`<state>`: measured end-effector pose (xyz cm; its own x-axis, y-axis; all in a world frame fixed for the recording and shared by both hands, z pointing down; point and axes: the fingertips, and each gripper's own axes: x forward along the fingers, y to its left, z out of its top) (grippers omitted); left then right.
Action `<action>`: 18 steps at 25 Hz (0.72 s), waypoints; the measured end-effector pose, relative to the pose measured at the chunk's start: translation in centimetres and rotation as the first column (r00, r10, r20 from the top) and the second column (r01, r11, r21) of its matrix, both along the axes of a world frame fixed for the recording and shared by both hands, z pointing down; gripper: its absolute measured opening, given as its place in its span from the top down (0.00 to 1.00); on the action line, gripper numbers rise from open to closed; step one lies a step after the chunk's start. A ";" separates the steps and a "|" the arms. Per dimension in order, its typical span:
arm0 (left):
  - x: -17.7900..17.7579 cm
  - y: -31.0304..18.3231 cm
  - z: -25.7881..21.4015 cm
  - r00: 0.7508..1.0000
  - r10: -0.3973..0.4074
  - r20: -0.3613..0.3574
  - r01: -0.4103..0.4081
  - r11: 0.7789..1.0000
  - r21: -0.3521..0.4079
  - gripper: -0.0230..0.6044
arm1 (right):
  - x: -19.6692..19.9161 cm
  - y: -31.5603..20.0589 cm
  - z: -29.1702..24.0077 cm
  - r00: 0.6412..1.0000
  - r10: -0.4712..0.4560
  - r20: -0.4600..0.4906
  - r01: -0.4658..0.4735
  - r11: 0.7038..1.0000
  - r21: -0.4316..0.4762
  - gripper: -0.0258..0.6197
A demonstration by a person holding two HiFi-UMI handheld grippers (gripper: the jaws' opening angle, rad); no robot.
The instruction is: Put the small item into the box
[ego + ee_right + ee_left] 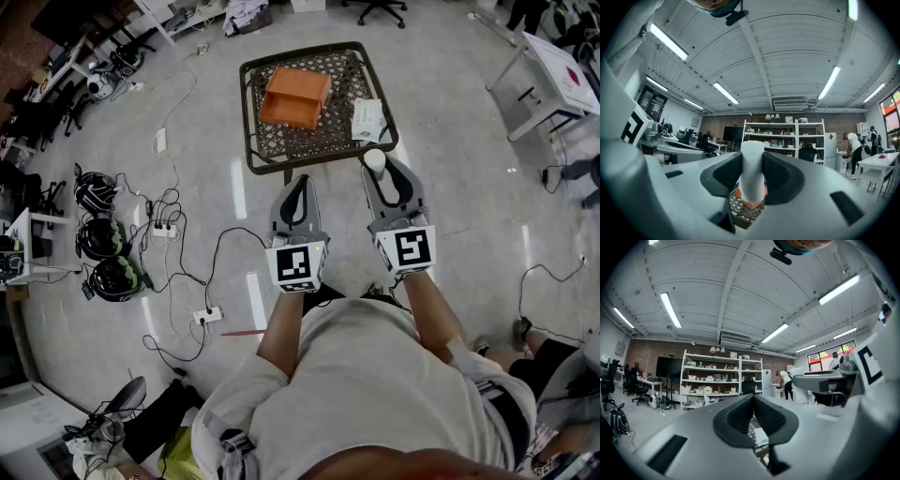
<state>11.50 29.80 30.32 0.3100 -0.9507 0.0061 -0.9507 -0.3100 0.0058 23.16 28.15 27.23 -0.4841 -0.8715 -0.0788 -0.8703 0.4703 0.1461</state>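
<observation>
Right gripper (752,157) has its jaws clamped on a white cylinder (752,176), held upright, with its lower end lost behind the dark pads. Past it, only a corner of the orange box (750,203) shows, resting on the mesh table (743,213). In the head view the cylinder sits about at the table's near edge, and the box lies further back beside a white packet (367,120). Whether the box is open is hard to tell. Left gripper (753,401) has its jaws together with nothing between them, and a sliver of mesh shows below.
</observation>
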 end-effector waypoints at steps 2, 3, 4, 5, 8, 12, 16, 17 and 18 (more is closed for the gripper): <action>-0.8 -0.3 0.1 1.000 -0.003 -0.005 0.003 1.000 0.002 0.95 | -1.0 -0.2 0.2 1.000 -0.005 -0.004 0.005 1.000 -0.004 0.76; -1.3 -0.4 0.1 1.000 -0.004 -0.007 0.004 1.000 0.002 0.95 | -1.5 -0.3 0.2 1.000 -0.008 -0.004 0.008 1.000 -0.004 0.76; -1.8 -0.5 0.2 1.000 -0.006 -0.009 0.006 1.000 0.003 0.95 | -2.1 -0.4 0.2 1.000 -0.012 -0.004 0.012 1.000 -0.002 0.76; -2.3 -0.6 0.3 1.000 -0.005 -0.012 0.005 1.000 0.002 0.95 | -2.7 -0.4 0.1 1.000 -0.017 -0.004 0.017 1.000 0.001 0.77; -3.9 -1.0 0.5 1.000 0.000 -0.020 -0.001 1.000 -0.008 0.95 | -4.5 -0.8 0.0 1.000 -0.024 -0.008 0.024 1.000 0.003 0.76; -6.6 -1.8 0.0 1.000 0.017 -0.013 -0.017 1.000 -0.001 0.95 | -7.6 -1.8 -0.5 1.000 -0.016 -0.019 0.016 1.000 0.005 0.76; -10.1 -2.5 0.0 1.000 0.028 -0.007 -0.028 1.000 0.005 0.95 | -11.6 -2.4 -0.2 0.999 -0.021 -0.029 0.021 1.000 0.010 0.76; -11.2 -2.7 0.1 1.000 0.029 -0.008 -0.029 1.000 0.004 0.95 | -12.5 -2.5 -0.2 0.999 -0.019 -0.032 0.019 1.000 0.012 0.76; -12.2 -2.8 0.2 0.999 0.031 -0.009 -0.031 1.000 0.002 0.95 | -13.4 -2.6 -0.2 0.999 -0.014 -0.033 0.014 1.000 0.011 0.76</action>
<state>-0.74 26.97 30.51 0.3397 -0.9405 0.0016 -0.9405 -0.3396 0.0142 9.74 25.55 27.03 -0.4988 -0.8637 -0.0726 -0.8582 0.4805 0.1802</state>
